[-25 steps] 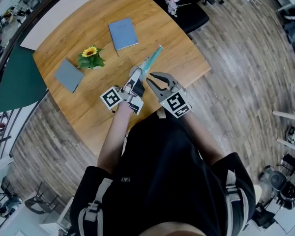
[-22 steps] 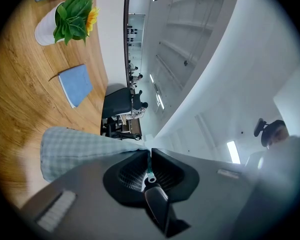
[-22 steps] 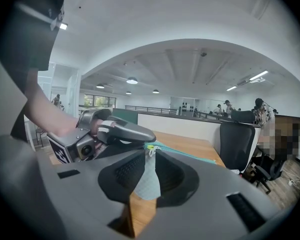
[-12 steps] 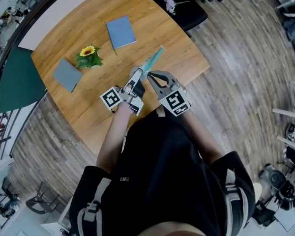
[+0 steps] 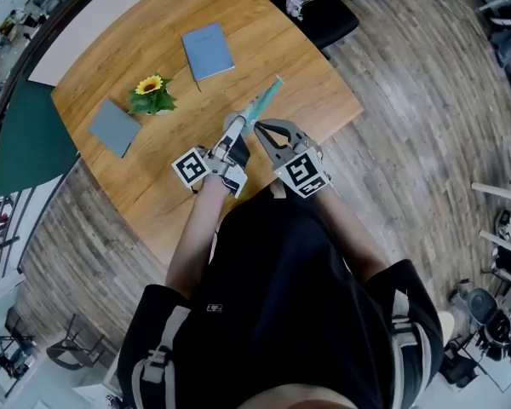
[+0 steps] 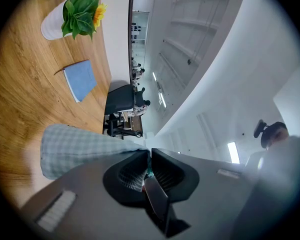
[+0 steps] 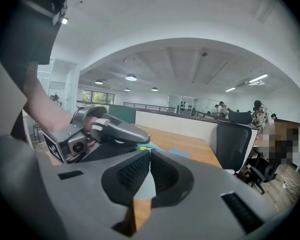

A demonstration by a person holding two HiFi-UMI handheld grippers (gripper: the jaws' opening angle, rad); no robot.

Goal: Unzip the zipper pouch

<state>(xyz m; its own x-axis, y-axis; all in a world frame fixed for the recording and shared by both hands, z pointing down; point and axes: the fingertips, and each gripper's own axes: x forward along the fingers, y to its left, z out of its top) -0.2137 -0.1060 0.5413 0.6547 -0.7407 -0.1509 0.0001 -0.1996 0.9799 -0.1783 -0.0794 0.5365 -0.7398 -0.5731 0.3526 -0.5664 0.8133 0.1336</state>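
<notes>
A slim teal checked zipper pouch (image 5: 265, 99) is held off the wooden table (image 5: 128, 186), slanting up to the right. My left gripper (image 5: 240, 125) is shut on its near end; in the left gripper view the pale checked fabric (image 6: 80, 149) spreads left from the pinched jaws (image 6: 149, 156). My right gripper (image 5: 257, 127) sits close beside the left one at the same end. Its jaws (image 7: 149, 151) have come together on the small teal and yellow zipper pull, with pale pouch cloth (image 7: 146, 186) showing below the tips.
On the table stand a potted sunflower (image 5: 152, 95), a blue notebook (image 5: 208, 51) and a grey notebook (image 5: 113, 128). A black office chair (image 5: 324, 20) stands past the far edge. The table's right edge lies close beside the right gripper. Wooden floor surrounds it.
The right gripper's jaws have closed at the pouch's near end, where they stood apart before. Both grippers and the pouch have barely shifted place.
</notes>
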